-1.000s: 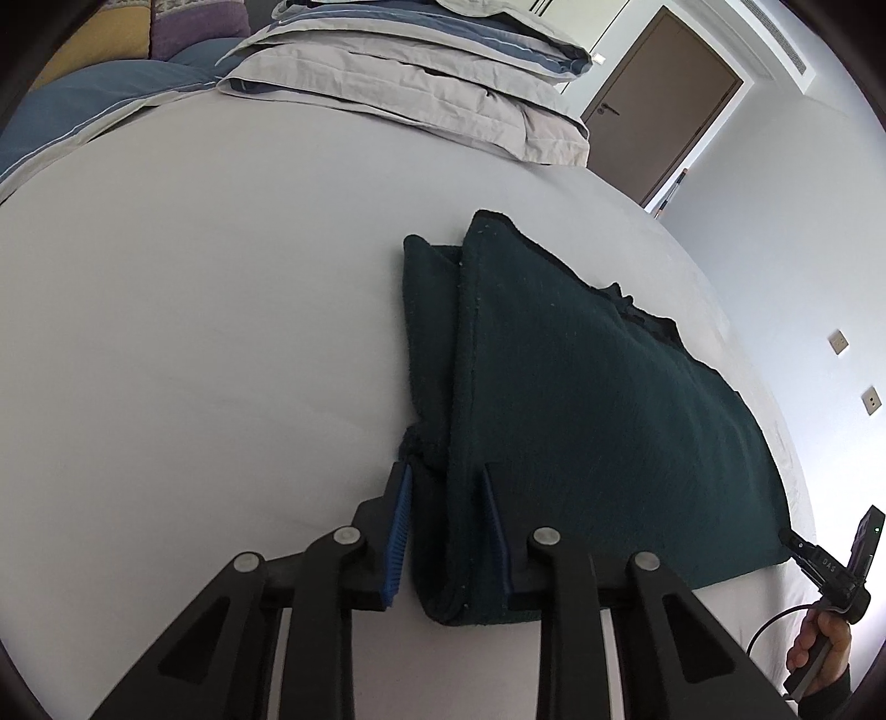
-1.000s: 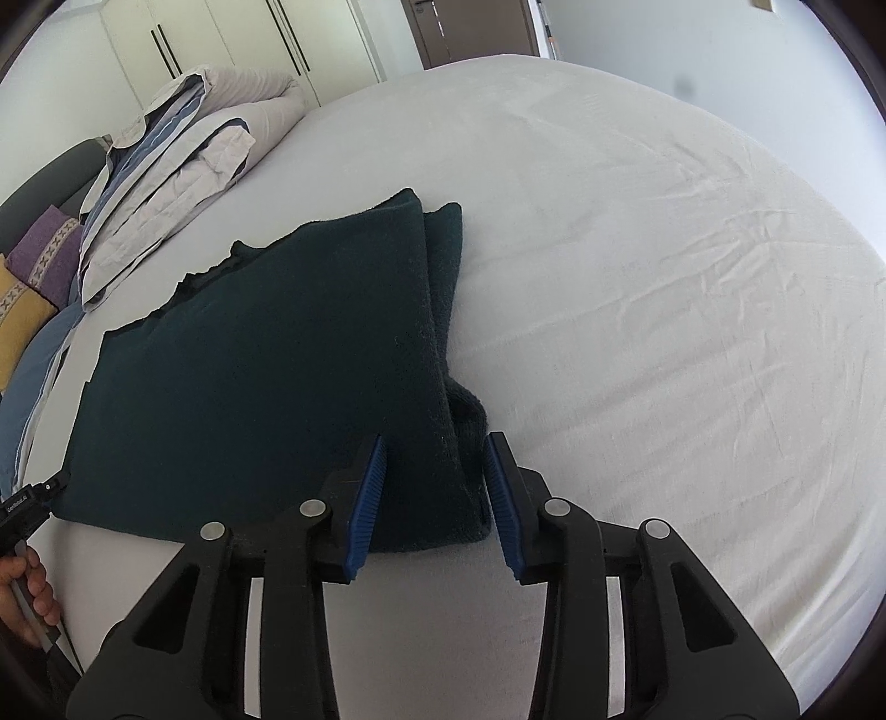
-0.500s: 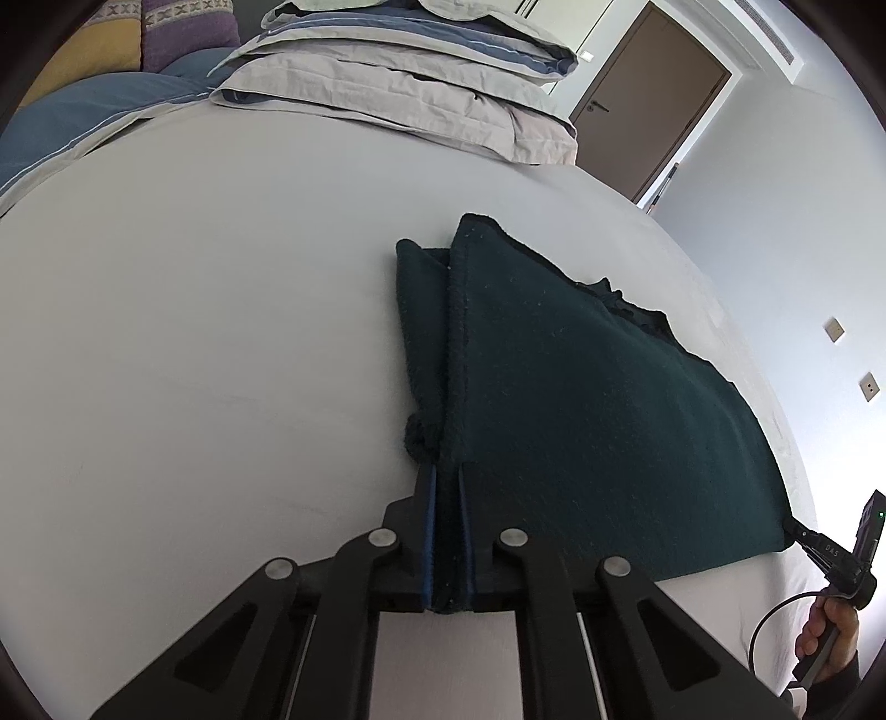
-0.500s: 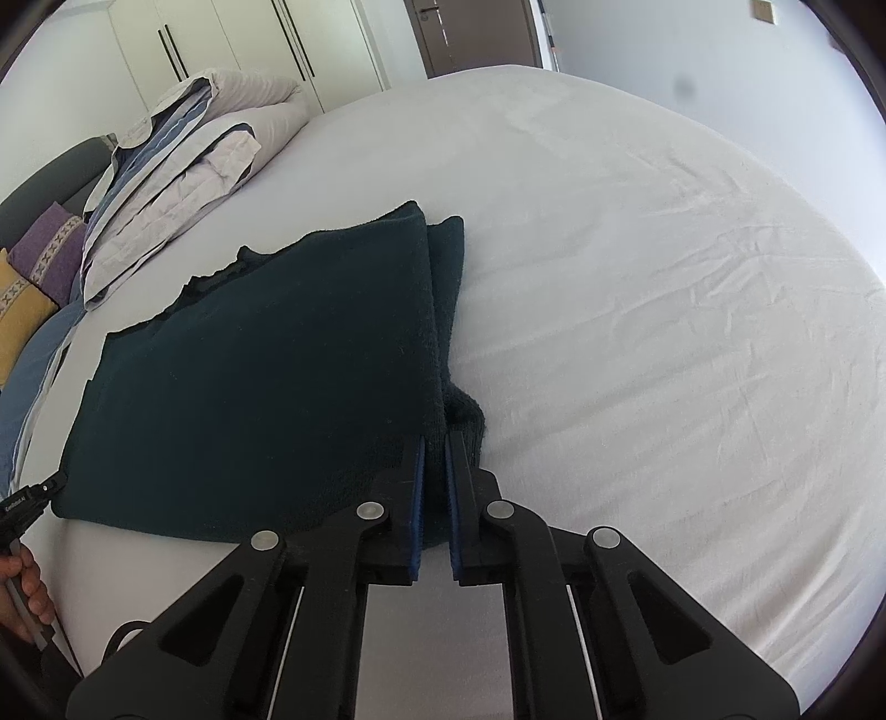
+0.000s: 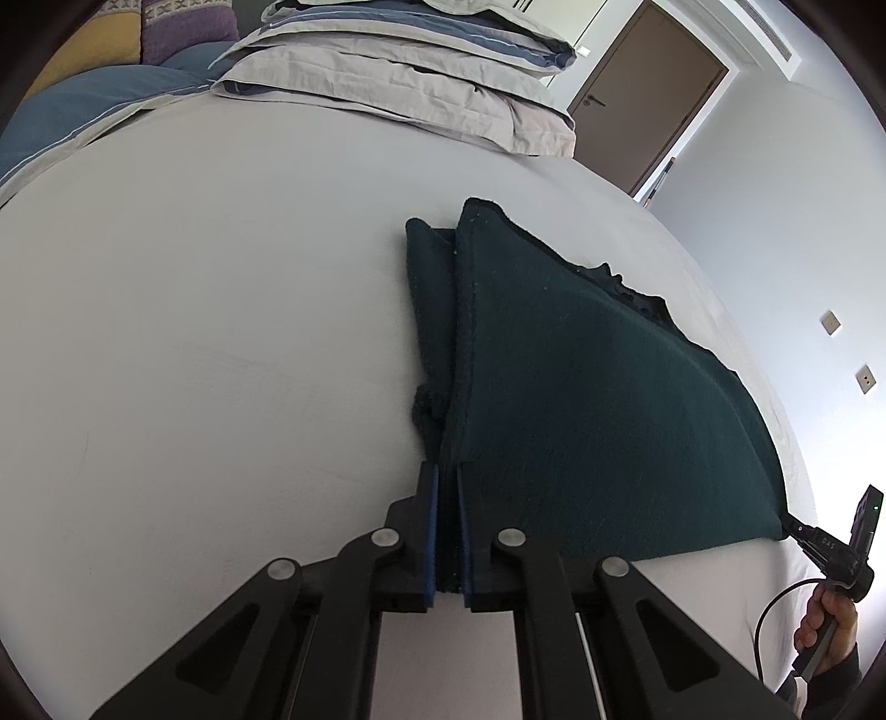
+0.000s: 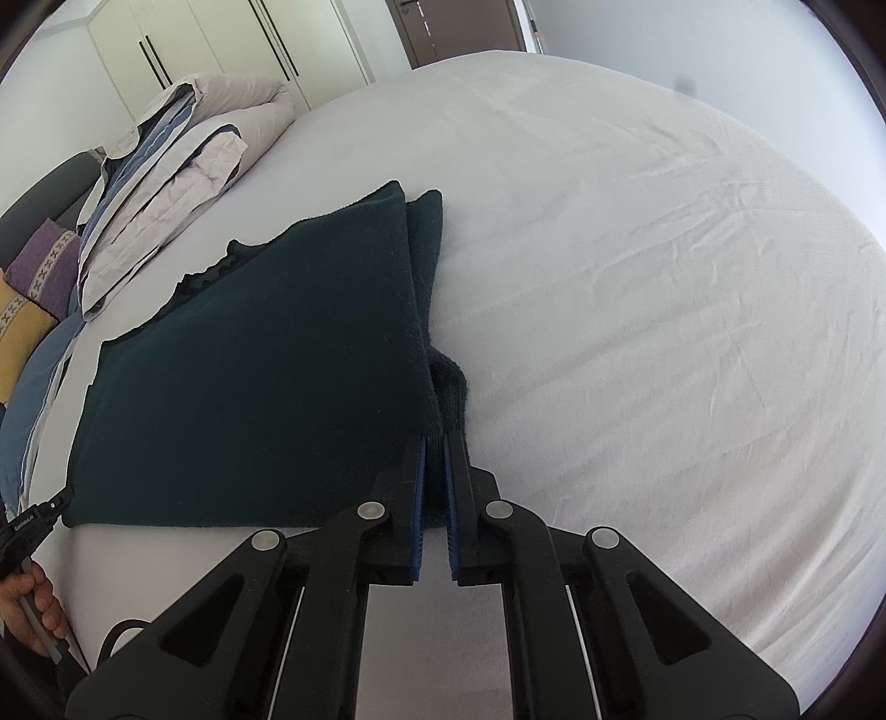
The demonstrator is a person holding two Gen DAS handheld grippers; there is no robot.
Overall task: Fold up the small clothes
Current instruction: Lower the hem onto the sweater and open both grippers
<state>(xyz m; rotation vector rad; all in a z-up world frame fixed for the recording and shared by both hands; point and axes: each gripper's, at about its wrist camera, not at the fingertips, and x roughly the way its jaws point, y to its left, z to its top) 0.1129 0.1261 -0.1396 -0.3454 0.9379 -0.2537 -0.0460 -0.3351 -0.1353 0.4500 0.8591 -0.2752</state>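
Note:
A dark green knitted garment [image 5: 581, 399] lies partly folded on the white bed; it also shows in the right wrist view [image 6: 266, 376]. My left gripper [image 5: 447, 471] is shut on the garment's near left corner. My right gripper [image 6: 435, 440] is shut on the garment's near right corner. Each corner is lifted a little off the sheet. The right gripper also shows at the far right of the left wrist view [image 5: 797, 529], and the left gripper at the far left of the right wrist view [image 6: 55, 507].
The white bed sheet [image 6: 664, 277] stretches around the garment. Folded grey and blue bedding [image 5: 398, 61] is stacked at the head of the bed, with purple and yellow cushions [image 6: 33, 288] beside it. A brown door [image 5: 648, 94] and white wardrobes [image 6: 232, 50] stand beyond.
Both grippers went from open around the garment's near corners to shut on them. They have since raised the near edge slightly.

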